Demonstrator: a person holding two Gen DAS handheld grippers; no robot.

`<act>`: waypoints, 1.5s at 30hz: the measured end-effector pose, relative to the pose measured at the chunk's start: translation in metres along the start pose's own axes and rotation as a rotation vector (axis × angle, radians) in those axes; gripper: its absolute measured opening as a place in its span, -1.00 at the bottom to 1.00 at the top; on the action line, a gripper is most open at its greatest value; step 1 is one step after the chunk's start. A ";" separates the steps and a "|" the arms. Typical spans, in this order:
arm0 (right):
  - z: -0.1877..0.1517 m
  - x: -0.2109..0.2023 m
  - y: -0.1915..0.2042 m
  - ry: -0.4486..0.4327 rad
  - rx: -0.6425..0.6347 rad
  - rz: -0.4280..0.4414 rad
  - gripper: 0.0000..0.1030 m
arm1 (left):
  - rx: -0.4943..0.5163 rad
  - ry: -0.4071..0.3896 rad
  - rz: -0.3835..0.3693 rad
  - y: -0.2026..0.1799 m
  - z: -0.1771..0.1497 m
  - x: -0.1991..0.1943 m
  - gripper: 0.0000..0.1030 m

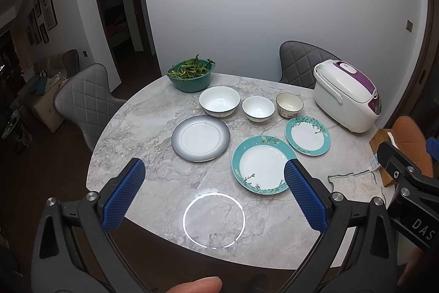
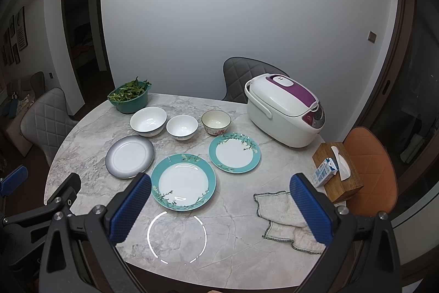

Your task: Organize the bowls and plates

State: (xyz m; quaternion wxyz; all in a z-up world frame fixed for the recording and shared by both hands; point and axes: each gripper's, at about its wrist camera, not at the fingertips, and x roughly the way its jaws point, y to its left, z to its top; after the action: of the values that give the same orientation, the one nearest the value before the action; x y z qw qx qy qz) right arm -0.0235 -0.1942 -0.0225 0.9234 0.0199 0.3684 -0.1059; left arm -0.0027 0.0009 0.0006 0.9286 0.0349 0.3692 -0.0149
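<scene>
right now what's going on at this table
Nothing is being handled yet. The left tool and right tool both hover open over the near edge of the marble table. Three plates, grey-rimmed, large teal and small teal, lie separate, with three empty bowls in a row behind them, none stacked.

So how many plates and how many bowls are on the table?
Plates: 3 — grey plate, big teal plate, small teal plate
Bowls: 4 — big white bowl, small white bowl, flowered bowl, green bowl of leaves
Total: 7
</scene>
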 end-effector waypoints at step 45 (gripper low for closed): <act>0.001 0.001 0.002 0.000 0.000 -0.001 1.00 | -0.004 0.002 0.000 0.003 -0.004 0.000 0.99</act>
State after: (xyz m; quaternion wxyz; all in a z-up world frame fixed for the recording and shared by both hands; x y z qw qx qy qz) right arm -0.0217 -0.1923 -0.0229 0.9234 0.0196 0.3683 -0.1062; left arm -0.0056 0.0040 -0.0023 0.9283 0.0330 0.3702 -0.0142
